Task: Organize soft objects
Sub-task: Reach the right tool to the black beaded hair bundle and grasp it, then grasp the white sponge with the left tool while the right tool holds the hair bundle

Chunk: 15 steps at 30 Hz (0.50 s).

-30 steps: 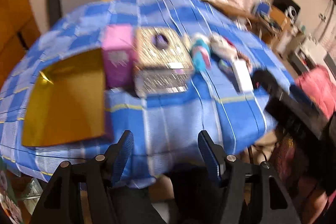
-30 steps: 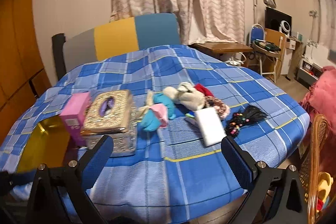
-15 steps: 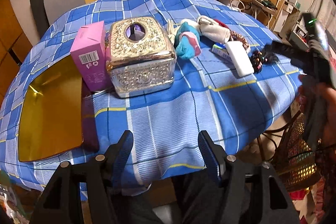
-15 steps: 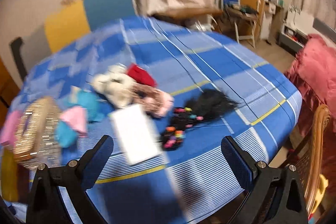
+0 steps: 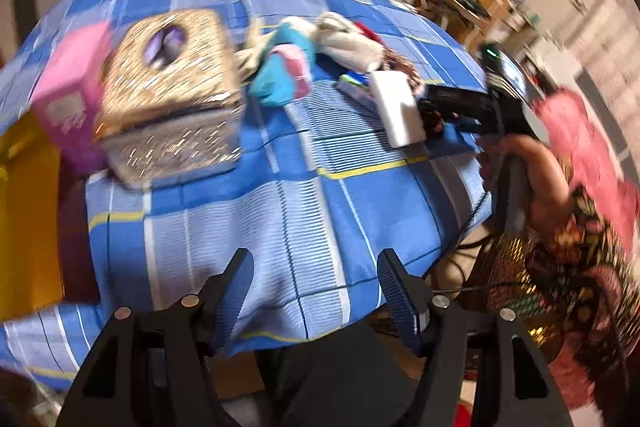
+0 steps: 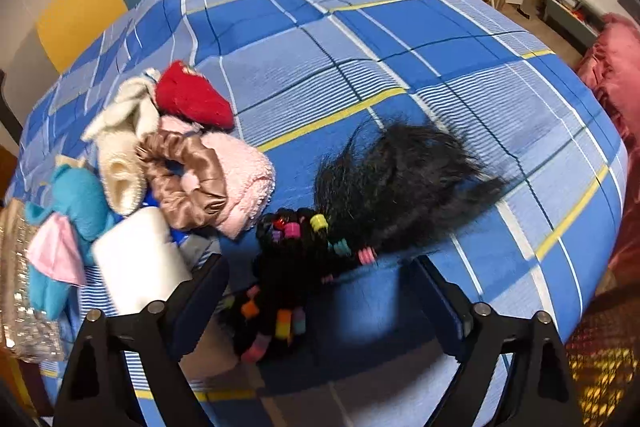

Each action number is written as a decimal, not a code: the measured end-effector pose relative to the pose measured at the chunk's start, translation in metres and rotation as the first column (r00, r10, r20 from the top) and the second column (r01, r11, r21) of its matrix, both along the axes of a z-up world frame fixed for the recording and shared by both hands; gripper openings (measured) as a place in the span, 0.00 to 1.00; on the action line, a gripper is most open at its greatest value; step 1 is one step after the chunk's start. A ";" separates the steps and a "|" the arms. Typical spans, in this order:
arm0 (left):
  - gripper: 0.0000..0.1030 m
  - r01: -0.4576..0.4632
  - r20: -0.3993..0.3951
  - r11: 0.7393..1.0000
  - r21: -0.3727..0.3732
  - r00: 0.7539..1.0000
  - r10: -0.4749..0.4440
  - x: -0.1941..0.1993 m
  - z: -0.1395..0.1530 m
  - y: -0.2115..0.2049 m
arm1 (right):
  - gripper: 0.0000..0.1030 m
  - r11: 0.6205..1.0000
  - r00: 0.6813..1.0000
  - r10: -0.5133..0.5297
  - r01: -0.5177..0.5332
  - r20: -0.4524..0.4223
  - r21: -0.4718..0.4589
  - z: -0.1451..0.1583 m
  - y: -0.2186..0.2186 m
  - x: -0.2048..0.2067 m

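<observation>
Hairpiece (image 6: 384,187), black with coloured bands, lying on the blue checked surface (image 6: 400,39) dead ahead of the right gripper (image 6: 320,291), long axis running up-right away from it. Right gripper spread wide, holding nothing, far nearer than the left gripper (image 5: 316,287), also released and well back at the near edge. Scrunchie (image 6: 184,179) and red plush (image 6: 192,99) clear only in right view; gold tissue box (image 5: 168,95) only in left.

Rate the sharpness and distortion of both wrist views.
Left wrist view: heavy motion blur smears the ornate gold tissue box and pink carton; fisheye bulges the table. Right wrist view: sharper, though the black hairpiece with coloured bands blurs near the open right gripper.
</observation>
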State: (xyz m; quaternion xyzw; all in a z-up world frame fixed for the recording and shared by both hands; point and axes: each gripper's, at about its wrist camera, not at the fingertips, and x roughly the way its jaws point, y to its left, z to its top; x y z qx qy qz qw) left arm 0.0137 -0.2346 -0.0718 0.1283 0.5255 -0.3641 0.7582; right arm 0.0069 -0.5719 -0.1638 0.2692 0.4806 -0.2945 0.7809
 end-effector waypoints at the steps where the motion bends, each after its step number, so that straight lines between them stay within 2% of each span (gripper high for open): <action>1: 0.65 0.025 0.014 1.000 0.009 1.000 -0.025 -0.002 0.000 -0.006 | 0.83 1.000 1.000 0.007 -0.007 -0.008 -0.013 -0.001 0.000 0.002; 2: 0.65 0.046 0.015 0.999 0.008 0.999 -0.046 -0.004 -0.001 -0.013 | 0.79 0.999 1.000 0.018 -0.019 -0.019 -0.033 -0.001 -0.002 0.005; 3: 0.65 0.055 0.008 0.998 0.004 0.998 -0.055 -0.005 -0.001 -0.017 | 0.71 0.998 0.999 0.028 -0.029 -0.030 -0.050 0.000 -0.003 0.006; 4: 0.66 0.062 0.003 0.998 -0.007 0.998 -0.062 -0.005 -0.002 -0.022 | 0.68 0.998 0.999 0.035 -0.037 -0.031 -0.053 0.000 -0.004 0.005; 6: 0.68 0.078 -0.007 0.996 -0.040 0.997 -0.078 -0.003 -0.002 -0.032 | 0.58 0.997 0.998 0.051 -0.053 -0.034 -0.051 0.001 -0.005 0.006; 8: 0.71 0.088 -0.040 0.993 -0.079 0.995 -0.091 0.000 -0.004 -0.041 | 0.52 0.997 0.997 0.065 -0.066 -0.037 -0.047 0.003 -0.006 0.004; 9: 0.71 0.088 -0.055 0.991 -0.097 0.994 -0.094 0.002 -0.005 -0.045 | 0.45 0.997 0.997 0.072 -0.073 -0.034 -0.032 0.003 -0.007 0.003; 15: 0.80 0.056 -0.059 0.988 -0.141 0.996 -0.064 0.015 -0.015 -0.070 | 0.42 0.997 0.996 0.080 -0.080 -0.032 0.005 0.004 -0.005 -0.009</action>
